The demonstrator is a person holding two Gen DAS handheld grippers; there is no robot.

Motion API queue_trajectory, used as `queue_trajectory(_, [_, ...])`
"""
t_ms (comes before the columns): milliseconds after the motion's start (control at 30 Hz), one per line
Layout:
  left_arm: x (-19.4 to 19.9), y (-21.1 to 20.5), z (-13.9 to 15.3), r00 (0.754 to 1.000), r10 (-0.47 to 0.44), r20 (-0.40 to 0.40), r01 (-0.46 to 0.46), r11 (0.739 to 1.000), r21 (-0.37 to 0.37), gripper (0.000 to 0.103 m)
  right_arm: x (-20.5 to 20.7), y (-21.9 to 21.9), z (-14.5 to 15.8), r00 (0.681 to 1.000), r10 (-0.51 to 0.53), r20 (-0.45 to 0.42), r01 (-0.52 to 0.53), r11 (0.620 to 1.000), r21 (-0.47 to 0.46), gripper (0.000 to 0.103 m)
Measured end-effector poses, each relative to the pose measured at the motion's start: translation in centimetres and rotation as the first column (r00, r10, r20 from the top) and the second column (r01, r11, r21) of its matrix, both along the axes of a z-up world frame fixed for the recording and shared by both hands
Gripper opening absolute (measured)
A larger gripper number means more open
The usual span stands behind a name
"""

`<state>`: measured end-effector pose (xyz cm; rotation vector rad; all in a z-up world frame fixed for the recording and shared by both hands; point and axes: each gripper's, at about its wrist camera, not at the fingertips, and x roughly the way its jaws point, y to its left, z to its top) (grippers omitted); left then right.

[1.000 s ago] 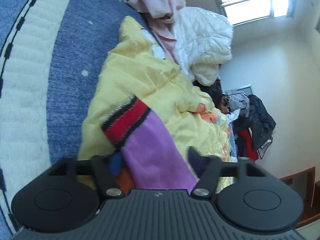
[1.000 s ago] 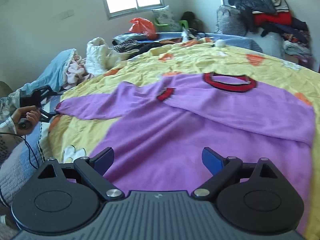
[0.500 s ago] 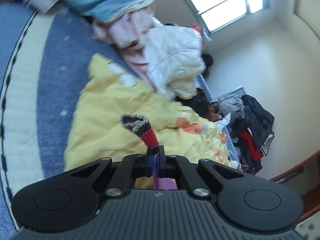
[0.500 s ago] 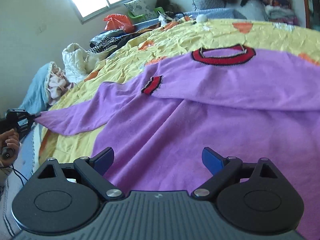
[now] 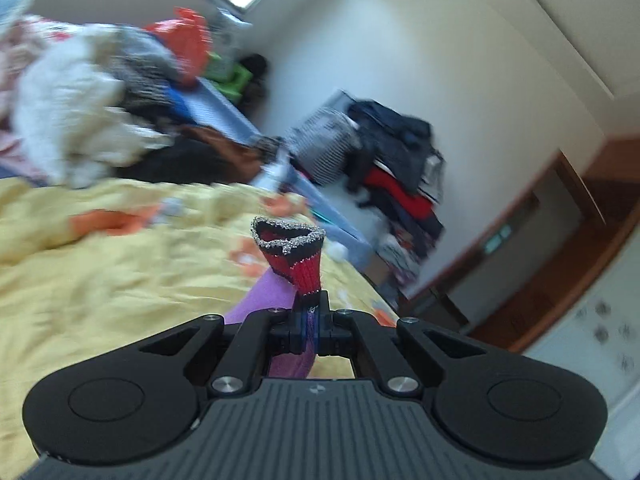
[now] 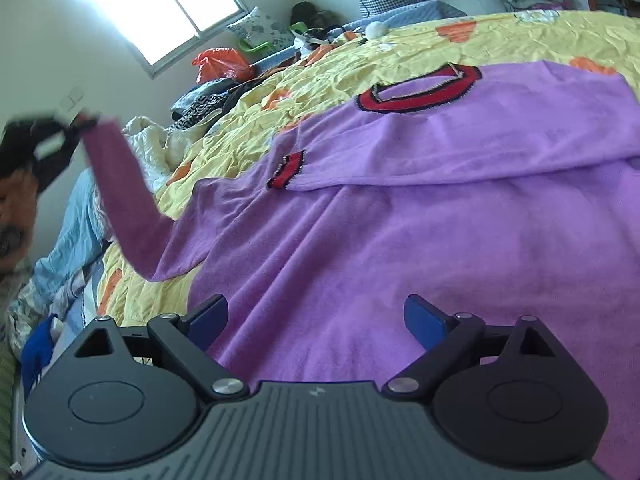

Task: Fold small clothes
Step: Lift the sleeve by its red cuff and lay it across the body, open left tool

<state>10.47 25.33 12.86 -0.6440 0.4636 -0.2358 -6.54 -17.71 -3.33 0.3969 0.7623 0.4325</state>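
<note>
1. My left gripper (image 5: 305, 330) has its fingers closed on the red cuff (image 5: 296, 256) of the purple sweater (image 6: 400, 240). One second ago these fingers were open around the cuff as it lay on the yellow bedspread (image 5: 100, 280).
2. Since the closing, the sleeve (image 6: 120, 192) has gone up from the bedspread. In the right wrist view it now rises steeply from the sweater body to the raised left gripper, where half a second ago it lay almost flat.
3. I judge that this sleeve is now free to be carried across the sweater body, which would be the second sleeve fold.
4. The other sleeve already lies folded over the chest, its red cuff (image 6: 286, 170) just below the red collar (image 6: 420, 88).
5. My right gripper (image 6: 316, 320) has its fingers wide open and holds nothing; it hovers over the lower part of the sweater.
6. The sweater lies spread on the yellow bedspread, on the bed.
7. I can read no brand, label or writing; the left view is blurred by motion.
</note>
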Motion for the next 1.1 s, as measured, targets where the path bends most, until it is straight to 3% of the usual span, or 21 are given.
queue_trajectory(133, [5.1,-9.4,-0.7,0.988,-0.152,-0.008,0.152,0.987,0.043,0.002,-0.4,-0.8,-0.2,1.000,-0.022,-0.011,0.022,1.000,0.003,0.095])
queue_trajectory(267, [8.3,-19.0,-2.9,0.953,-0.299,-0.045,0.302,0.949,0.088,0.002,-1.2,-1.9,0.1,0.999,-0.049,0.004,0.049,0.999,-0.019,0.095])
queue_trajectory(367, [9.1,-25.7,-5.3,0.911,-0.403,-0.087,0.411,0.904,0.115,0.002,-1.9,-3.1,0.3,0.997,-0.074,0.011,0.075,0.997,-0.037,0.095])
queue_trajectory(500, [8.4,-33.8,-8.2,0.846,-0.514,-0.143,0.533,0.826,0.184,0.002,-3.1,-5.2,0.2,0.993,-0.122,-0.003,0.122,0.991,-0.058,0.095])
queue_trajectory(600, [7.2,-38.6,-10.4,0.810,-0.558,-0.180,0.587,0.776,0.232,0.002,-3.9,-6.7,0.1,0.988,-0.154,-0.010,0.153,0.986,-0.061,0.096])
queue_trajectory(833, [6.8,-43.2,-15.5,0.759,-0.593,-0.270,0.650,0.719,0.247,0.002,-4.5,-9.2,-0.4,0.977,-0.210,-0.031,0.208,0.977,-0.051,0.096])
queue_trajectory(1100, [6.4,-44.7,-17.7,0.697,-0.637,-0.330,0.710,0.676,0.196,0.002,-4.4,-10.0,0.1,0.972,-0.233,-0.017,0.231,0.970,-0.079,0.095])
